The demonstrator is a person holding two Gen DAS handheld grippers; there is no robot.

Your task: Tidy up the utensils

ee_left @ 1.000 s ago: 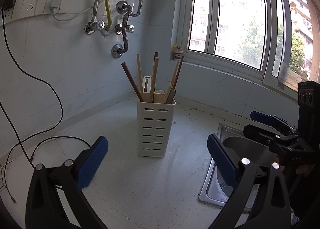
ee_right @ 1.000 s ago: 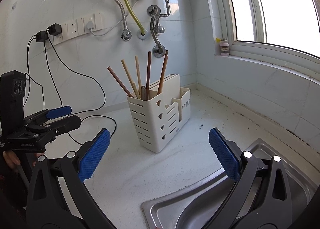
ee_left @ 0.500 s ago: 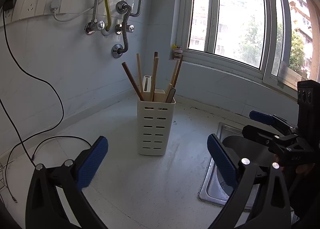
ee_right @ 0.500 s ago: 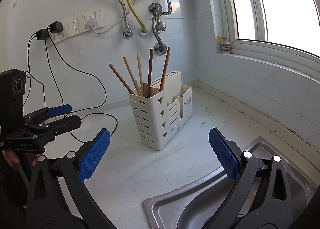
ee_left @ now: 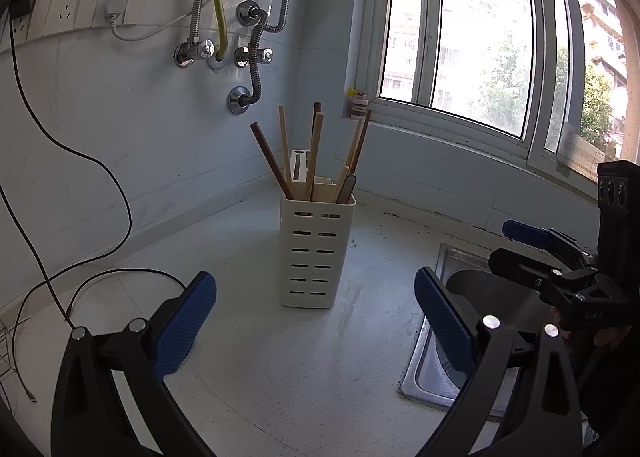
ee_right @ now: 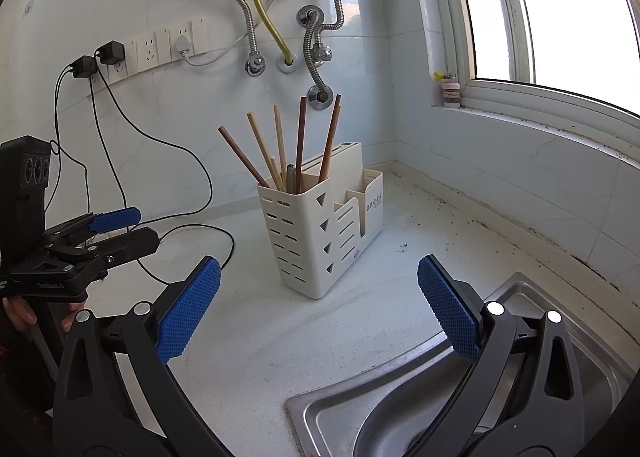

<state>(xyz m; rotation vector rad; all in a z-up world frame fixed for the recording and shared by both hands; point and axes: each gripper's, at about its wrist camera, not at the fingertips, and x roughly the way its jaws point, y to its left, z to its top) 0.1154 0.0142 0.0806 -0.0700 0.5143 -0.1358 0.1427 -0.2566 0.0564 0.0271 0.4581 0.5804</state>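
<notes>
Both grippers hang empty over the white counter. Seen in its own view, the left gripper [ee_left: 316,321] has its blue pads spread wide with nothing between them; the right gripper [ee_right: 318,299] is spread just as wide and holds nothing either. Each also shows at the edge of the other's view, the right one over the sink.

Straight ahead of both, well short of contact, stands the cream slotted utensil holder [ee_left: 317,251] on the counter [ee_left: 248,369], near the corner under the window. Its front compartment holds a loose fan of wooden chopsticks [ee_right: 280,149], light and dark, leaning apart at different angles, with one short dark metal handle [ee_right: 291,177] among them. The stepped rear compartments on the holder's far side look empty from the right wrist view. A stainless sink [ee_right: 400,409] lies just beside the right gripper, and black cables [ee_left: 100,217] trail across the counter to the left.

No utensil lies loose on the counter in either view, so the gathering step looks done or nearly so. Any further move would probably mean closing in on the holder and pinching a single chopstick near its top without tipping the tall, narrow holder.
</notes>
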